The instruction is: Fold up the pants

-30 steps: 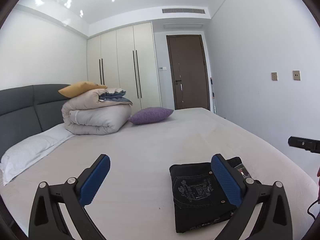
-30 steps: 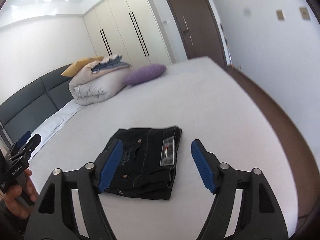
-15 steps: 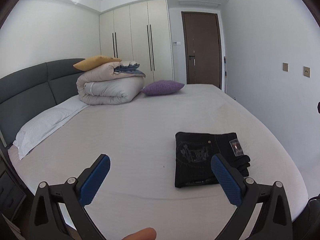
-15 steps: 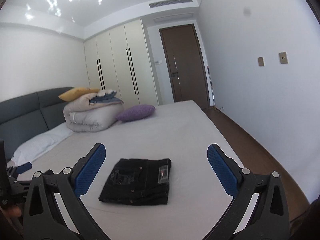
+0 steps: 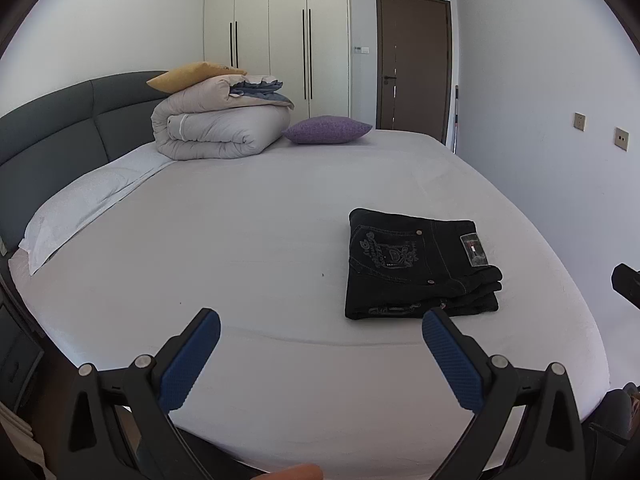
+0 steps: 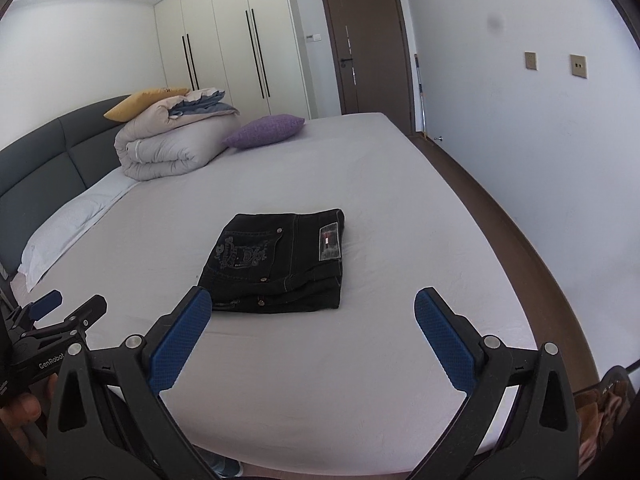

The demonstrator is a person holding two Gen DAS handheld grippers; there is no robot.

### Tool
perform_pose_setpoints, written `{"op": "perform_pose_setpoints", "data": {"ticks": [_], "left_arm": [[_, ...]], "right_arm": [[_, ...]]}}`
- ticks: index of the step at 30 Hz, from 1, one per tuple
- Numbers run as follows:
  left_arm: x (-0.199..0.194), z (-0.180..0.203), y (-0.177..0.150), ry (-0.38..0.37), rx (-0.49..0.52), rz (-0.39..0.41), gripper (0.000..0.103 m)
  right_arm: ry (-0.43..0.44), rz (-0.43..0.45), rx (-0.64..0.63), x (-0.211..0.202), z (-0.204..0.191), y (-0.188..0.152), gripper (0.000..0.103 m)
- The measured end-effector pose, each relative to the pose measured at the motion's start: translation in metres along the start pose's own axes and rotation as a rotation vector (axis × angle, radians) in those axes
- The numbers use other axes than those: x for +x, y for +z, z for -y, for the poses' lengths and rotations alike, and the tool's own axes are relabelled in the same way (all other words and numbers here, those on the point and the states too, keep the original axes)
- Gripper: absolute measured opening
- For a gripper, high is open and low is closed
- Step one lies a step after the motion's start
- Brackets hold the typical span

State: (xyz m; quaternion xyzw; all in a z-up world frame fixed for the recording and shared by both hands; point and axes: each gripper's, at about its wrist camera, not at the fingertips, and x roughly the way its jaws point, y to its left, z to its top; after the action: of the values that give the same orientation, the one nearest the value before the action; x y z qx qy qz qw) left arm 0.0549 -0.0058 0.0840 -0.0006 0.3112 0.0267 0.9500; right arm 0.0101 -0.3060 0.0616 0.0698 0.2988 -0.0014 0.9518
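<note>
Left gripper [image 5: 320,330] spread wide, empty, above bed [image 5: 240,208] edge. Black pants [image 6: 280,260] folded flat mid-bed, near foot, touched by neither. Right gripper [image 6: 312,316] likewise gaped wide, empty, short of pants.

A bedroom with plain white walls [image 6: 520,128] holds a wide bed [image 5: 260,240] under a pale grey sheet. A dark grey padded headboard [image 5: 60,132] runs along the left side, with a white pillow [image 5: 80,208] lying beside it. A rolled beige duvet [image 5: 216,132], a yellow cushion [image 5: 188,76] on top and a purple cushion [image 5: 326,130] sit at the far end. Behind stand a cream wardrobe [image 5: 288,40] with dark handles and a brown door [image 5: 412,64]. Brown floor [image 6: 500,208] borders the bed, and two switch plates [image 6: 578,66] sit on the right wall.
</note>
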Motion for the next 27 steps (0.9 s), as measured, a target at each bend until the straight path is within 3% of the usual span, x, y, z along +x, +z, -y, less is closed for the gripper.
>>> {"op": "perform_pose_setpoints", "data": {"ticks": [12,27], "left_arm": [[0.009,0.0,-0.01,-0.001,-0.003,-0.036,0.103],[0.019,-0.001,-0.018,0.001,0.0,-0.069,0.103]], "right_arm": [[0.018,-0.077,-0.052,0.027,-0.021,-0.014,0.103],[0.022,-0.117,-0.053,0.043,-0.016,-0.019,0.103]]}}
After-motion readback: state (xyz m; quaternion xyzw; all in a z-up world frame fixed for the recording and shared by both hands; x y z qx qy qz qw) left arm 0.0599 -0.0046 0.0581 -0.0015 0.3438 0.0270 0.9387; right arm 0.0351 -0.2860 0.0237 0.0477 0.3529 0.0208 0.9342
